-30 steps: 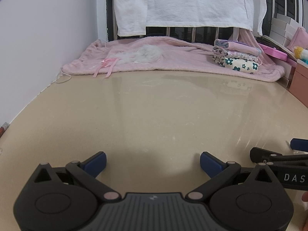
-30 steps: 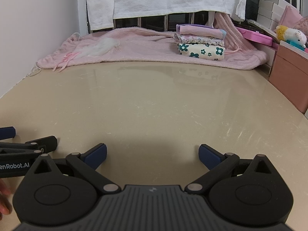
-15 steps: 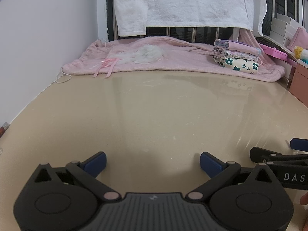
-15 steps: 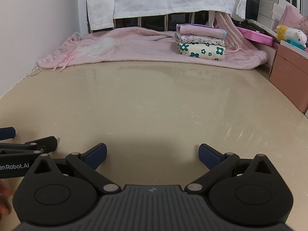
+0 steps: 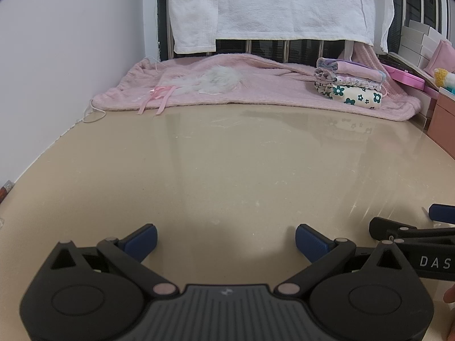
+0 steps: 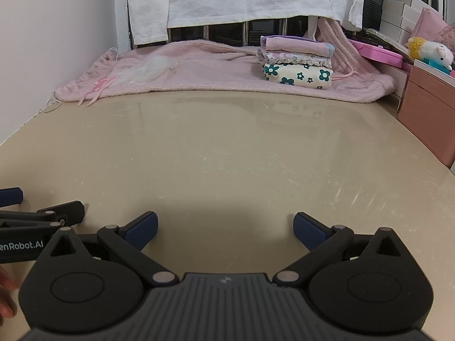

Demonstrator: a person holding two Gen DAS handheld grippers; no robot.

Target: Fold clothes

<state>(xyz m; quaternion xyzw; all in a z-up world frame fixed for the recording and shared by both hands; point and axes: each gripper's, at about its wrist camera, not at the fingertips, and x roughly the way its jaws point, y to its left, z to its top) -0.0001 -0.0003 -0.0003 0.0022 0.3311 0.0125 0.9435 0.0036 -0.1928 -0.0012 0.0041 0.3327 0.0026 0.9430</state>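
1. The left gripper [image 5: 226, 238] sits low over the near part of the beige table [image 5: 227, 156], its blue-padded fingers spread wide with only bare tabletop between them.
2. The right gripper [image 6: 224, 227] is just beside it on the right, fingers likewise spread wide and holding nothing.
3. A pink garment [image 6: 216, 68] lies spread flat along the far edge of the table, its long axis running left to right; a white fluffy patch [image 6: 150, 69] and a pink ribbon bow [image 6: 99, 85] sit toward its left end.
4. A stack of folded clothes [image 6: 297, 62] rests on the right part of that garment, a cream flower-print piece at the bottom and pink and lilac pieces above, long sides left to right.
5. White towels [image 5: 270, 2] hang over a railing behind the table.
6. At the far right, a pink flat case [image 6: 378, 52] lies closed, so its contents cannot be told; a plush toy [image 6: 429, 51] lies on a pink-brown cabinet [image 6: 426, 108].
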